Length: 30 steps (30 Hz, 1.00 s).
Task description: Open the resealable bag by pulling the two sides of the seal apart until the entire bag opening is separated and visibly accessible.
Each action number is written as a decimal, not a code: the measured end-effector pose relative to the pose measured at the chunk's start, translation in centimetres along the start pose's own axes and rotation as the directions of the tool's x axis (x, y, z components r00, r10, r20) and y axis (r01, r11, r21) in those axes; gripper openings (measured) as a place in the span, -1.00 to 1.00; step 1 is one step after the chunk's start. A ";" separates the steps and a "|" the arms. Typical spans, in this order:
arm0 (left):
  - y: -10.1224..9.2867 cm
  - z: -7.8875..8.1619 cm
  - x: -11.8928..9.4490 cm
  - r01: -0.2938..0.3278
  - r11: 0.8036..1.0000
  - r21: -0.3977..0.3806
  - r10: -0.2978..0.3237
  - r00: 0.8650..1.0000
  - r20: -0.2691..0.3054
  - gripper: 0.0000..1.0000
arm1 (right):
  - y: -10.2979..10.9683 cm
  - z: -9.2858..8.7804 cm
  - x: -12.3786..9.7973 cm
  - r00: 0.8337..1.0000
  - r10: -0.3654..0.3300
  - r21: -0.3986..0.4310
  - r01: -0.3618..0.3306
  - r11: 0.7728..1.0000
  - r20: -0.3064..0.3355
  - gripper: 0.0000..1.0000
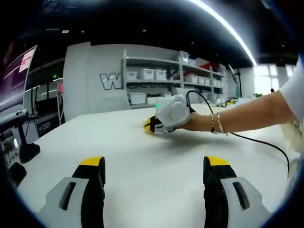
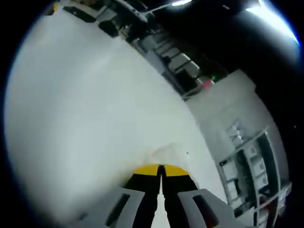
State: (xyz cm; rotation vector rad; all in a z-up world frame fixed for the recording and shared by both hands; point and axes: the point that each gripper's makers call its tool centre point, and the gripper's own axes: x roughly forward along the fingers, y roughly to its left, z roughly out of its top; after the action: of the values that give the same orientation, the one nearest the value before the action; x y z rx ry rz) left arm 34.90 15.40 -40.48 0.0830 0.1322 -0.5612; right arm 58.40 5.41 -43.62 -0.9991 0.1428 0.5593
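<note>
Two grippers are in your hands over the white bench point(image 1: 95, 137). In the left gripper view, your left gripper point(image 1: 154, 164) hovers just above the bench with its fingers point(image 1: 92, 164) released. The yellow-tipped pair stands wide apart, with bare bench surface between them and nothing held.

Farther across the bench, your right gripper point(image 1: 149, 125) sits low, at or touching the bench top, with its yellow tip pointing along the surface. Your hand point(image 1: 197, 122) grips its white body, and there are bracelets point(image 1: 216, 123) on the wrist. A black cable point(image 1: 266, 142) loops from the gripper down onto the bench.

In the right gripper view, the right gripper point(image 2: 161, 169) has its fingers point(image 2: 145, 172) clenched. The two yellow tips meet along a thin dark seam. You cannot tell from this view whether anything is pinched between them.

The resealable bag point(image 2: 168, 152) shows as no more than a faint, pale, translucent outline. It lies flat on the bench just beyond the clenched tips, and the outline is too weak to confirm its seal or whether it is open.

Beyond the far edge of the bench stands grey shelving point(image 1: 161, 80) loaded with white bins. A monitor point(image 1: 19, 71) stands off the bench's edge, on the side away from your hand.
</note>
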 end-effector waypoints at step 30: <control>-0.7 0.7 0.2 0.012 1.000 0.023 -0.012 1.000 0.007 0.66 | -8.0 1.2 -4.0 0.977 -0.178 0.348 0.128 0.929 0.116 -1.00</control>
State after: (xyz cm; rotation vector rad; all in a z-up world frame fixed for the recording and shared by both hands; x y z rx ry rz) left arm 34.76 14.60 -39.81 0.1025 0.1194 -0.5749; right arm 58.86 1.62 -35.46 -0.6241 0.0271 0.4433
